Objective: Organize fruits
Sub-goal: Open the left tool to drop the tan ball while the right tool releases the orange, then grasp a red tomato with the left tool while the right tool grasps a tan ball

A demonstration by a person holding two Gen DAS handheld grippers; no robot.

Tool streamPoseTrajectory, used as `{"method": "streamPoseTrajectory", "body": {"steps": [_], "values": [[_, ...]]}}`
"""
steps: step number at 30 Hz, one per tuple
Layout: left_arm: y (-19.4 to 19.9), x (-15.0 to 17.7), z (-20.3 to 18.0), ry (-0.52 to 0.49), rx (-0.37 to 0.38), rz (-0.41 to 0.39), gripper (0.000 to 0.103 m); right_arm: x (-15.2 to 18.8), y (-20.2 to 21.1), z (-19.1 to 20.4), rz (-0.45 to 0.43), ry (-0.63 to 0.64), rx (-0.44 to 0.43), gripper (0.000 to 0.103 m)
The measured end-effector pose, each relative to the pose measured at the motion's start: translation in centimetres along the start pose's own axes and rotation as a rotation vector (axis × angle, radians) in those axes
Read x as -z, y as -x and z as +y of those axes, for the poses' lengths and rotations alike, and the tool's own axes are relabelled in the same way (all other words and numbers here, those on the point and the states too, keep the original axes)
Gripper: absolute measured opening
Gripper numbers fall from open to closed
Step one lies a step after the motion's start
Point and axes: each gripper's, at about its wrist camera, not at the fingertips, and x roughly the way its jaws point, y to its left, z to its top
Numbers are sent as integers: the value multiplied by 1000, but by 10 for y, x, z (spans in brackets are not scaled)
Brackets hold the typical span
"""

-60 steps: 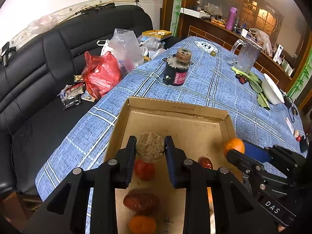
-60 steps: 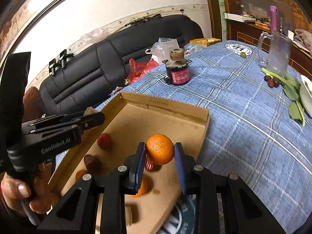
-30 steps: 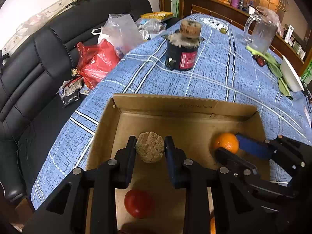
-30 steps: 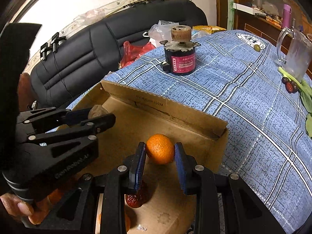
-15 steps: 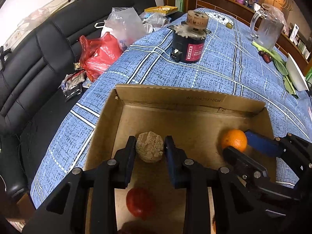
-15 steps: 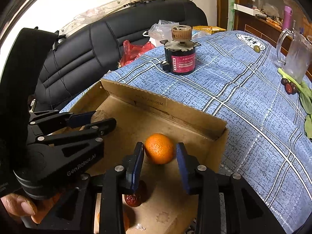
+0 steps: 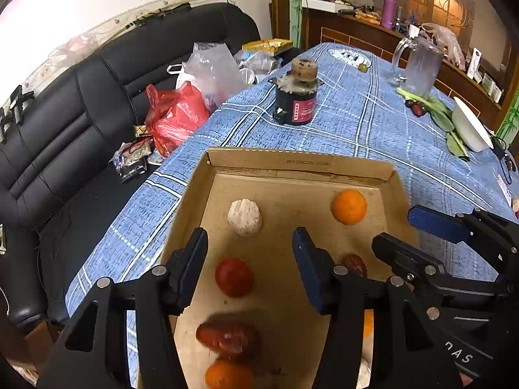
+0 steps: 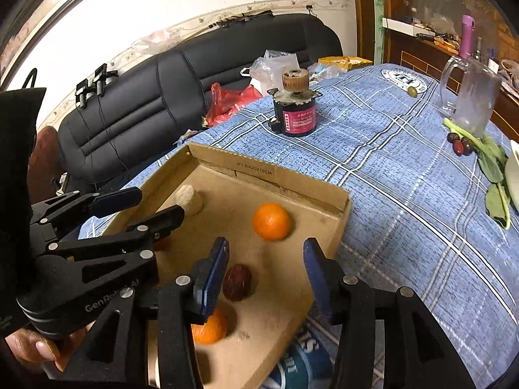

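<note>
Cardboard box [image 7: 301, 165] on the blue-clothed bench [image 7: 389, 129], holding the sorted fruit; pale round fruit [image 7: 245, 217] at the far left, orange [image 7: 349, 206] at the far right, each lying free on the box floor. Left gripper [image 7: 249, 265], jaws opening, nothing between them; right gripper [image 8: 264, 267], jaws opening, likewise empty. Red fruit [image 7: 234, 277], dark date [image 8: 237, 282] and a second orange [image 8: 209, 325] lie nearer; to release well, lift clear without nudging these. Beyond the box: black cylinder [image 7: 295, 95], glass jug [image 7: 418, 64], leafy greens [image 7: 441, 118], white bowl [image 7: 470, 129]; dates beside the greens probably remain to collect, the jug standing close.
</note>
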Motion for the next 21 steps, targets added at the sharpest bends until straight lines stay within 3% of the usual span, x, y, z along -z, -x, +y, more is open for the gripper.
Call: {"method": "streamPoseTrajectory", "body": {"steps": [12,21], "values": [[27,16,-23,-13,78,-21,53,41,48,-27,-31,-49,42,49],[47,20,-81,-94,156,-37,57,99,100,-109,-54,-189,184,50]]}}
